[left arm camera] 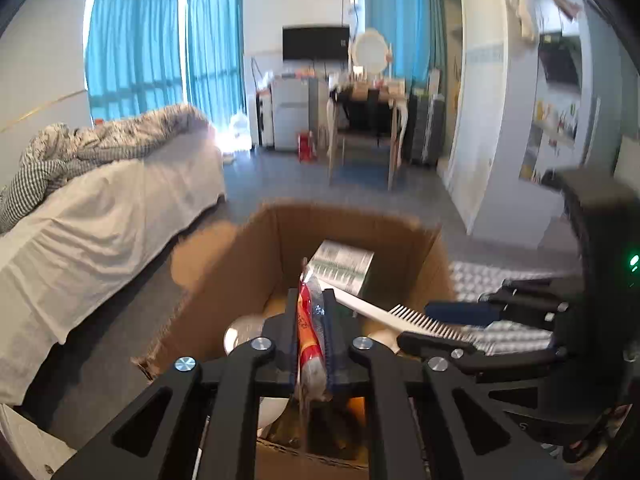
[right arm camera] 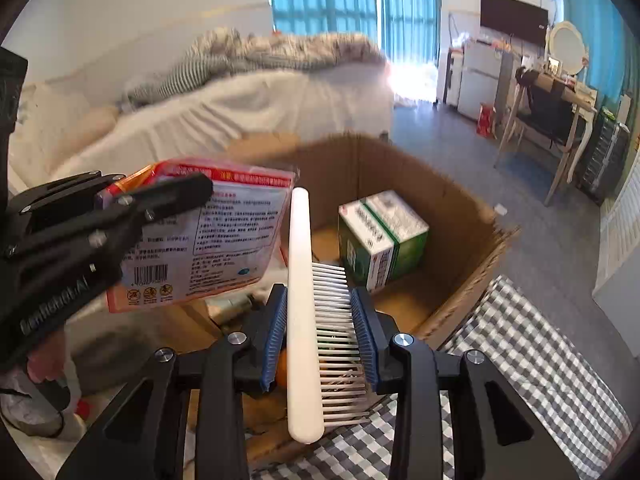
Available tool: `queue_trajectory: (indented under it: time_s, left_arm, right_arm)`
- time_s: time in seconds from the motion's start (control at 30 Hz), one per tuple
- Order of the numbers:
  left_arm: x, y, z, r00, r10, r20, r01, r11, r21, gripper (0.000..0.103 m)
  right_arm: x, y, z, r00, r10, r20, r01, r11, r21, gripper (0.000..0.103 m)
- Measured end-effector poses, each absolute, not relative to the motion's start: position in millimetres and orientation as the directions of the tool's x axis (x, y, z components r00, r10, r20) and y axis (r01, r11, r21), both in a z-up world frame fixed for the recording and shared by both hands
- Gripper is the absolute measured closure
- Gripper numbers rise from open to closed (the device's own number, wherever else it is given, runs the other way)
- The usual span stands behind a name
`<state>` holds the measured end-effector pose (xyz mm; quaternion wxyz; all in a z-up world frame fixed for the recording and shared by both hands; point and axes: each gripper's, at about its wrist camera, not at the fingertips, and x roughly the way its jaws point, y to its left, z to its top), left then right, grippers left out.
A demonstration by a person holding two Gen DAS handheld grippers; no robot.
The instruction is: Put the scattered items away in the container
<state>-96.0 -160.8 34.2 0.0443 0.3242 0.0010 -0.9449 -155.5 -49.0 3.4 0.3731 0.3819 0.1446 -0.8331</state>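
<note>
An open cardboard box (left arm camera: 384, 232) (right arm camera: 460, 216) holds a green and white carton (left arm camera: 346, 266) (right arm camera: 382, 236). My left gripper (left arm camera: 311, 304) is shut on a red and orange flat packet (left arm camera: 308, 328), held over the box; the packet shows side-on in the right wrist view (right arm camera: 208, 236). My right gripper (right arm camera: 320, 300) is shut on a white comb (right arm camera: 304, 312) and holds it over the box's near side. In the left wrist view the comb (left arm camera: 404, 316) reaches in from the right.
A bed (left arm camera: 100, 208) with white sheets and a rumpled duvet stands left of the box. A grey checked cloth (right arm camera: 532, 380) lies at the right. A desk, chair and small fridge stand at the far wall. A round whitish object (left arm camera: 244, 330) lies in the box.
</note>
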Motion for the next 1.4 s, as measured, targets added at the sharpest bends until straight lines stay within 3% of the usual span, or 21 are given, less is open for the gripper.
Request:
queue_trajectory:
  time_s: [0.03,0.07,0.1,0.13,0.47,0.7,1.4]
  left_arm:
    - [-98.4,-161.5,27.3,-0.775,-0.100,-0.624,0.097,-0.995,0.038,0.045]
    - [-100.2,-162.5,22.3,-0.766,-0.118,-0.632,0.115,-0.992,0.046,0.015]
    - [-100.3,-164.5,20.9,-0.765,-0.130,-0.631,0.134,-0.990,0.042,0.006]
    - [-99.2,-166.3,21.4,-0.769,-0.134,-0.625,0.148,-0.989,0.029,0.000]
    - [-82.3,-153.0,37.1,-0.802,-0.095,-0.589,0.111,-0.994,0.010,0.000]
    - [-79.0,-134.6,34.2,-0.799,-0.036,-0.601,0.044,-0.999,0.000,0.000]
    - [-79.4,-137.3,24.4,-0.771,-0.083,-0.632,0.080,-0.996,0.033,0.000]
  right_arm:
    - [-157.3,-50.8,-3.1,-0.436,-0.479,-0.762,0.721,-0.693,0.023,0.061]
    - [-158.4,-47.9,-5.4,-0.456,-0.447,-0.770,0.700,-0.714,0.000,0.040]
    - [-157.2,-45.4,-4.8,-0.485,-0.419,-0.767,0.676,-0.736,-0.025,0.025]
    - [-155.2,-41.9,-2.6,-0.513,-0.401,-0.759,0.656,-0.754,-0.045,0.024]
    - [-132.8,33.0,49.8,-0.668,-0.249,-0.702,0.369,-0.929,-0.022,0.016]
    - [-115.6,56.2,50.3,-0.691,-0.111,-0.714,0.231,-0.970,-0.072,0.013]
    - [-107.4,38.7,32.9,-0.632,-0.160,-0.758,0.304,-0.951,-0.053,0.013]
